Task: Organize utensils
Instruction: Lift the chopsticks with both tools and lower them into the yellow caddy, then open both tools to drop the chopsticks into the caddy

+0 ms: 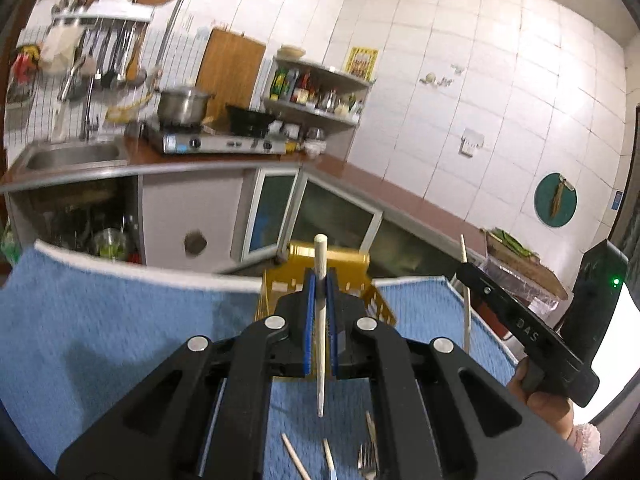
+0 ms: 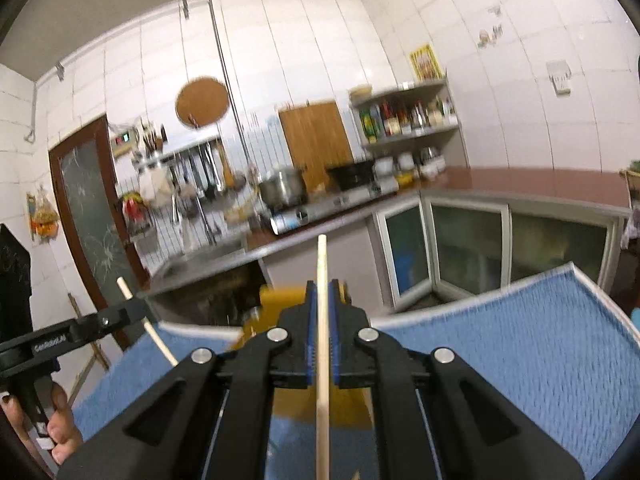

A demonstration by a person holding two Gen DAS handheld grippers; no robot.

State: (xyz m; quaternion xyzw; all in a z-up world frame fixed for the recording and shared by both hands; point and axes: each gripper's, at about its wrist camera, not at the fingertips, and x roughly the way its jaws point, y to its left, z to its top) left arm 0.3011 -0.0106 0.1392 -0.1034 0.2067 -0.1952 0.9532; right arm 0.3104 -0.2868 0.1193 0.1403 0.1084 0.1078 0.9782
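your left gripper [image 1: 320,280] is clamped on a white chopstick [image 1: 321,320], which stands nearly upright at the centre of the left wrist frame, its blunt end above the pads and its tip below them; just behind it sits the yellow utensil basket [image 1: 352,260] on the blue mat [image 1: 120,312]; along the bottom edge of that frame lie a fork [image 1: 368,456] and two more loose sticks on the mat; your right gripper [image 2: 322,300] is closed on a thin wooden chopstick [image 2: 322,360], running straight up the middle of the right wrist frame, with the basket blurred just behind the pads; at the right of the left frame the right gripper shows from the side, near the basket but apart from it.
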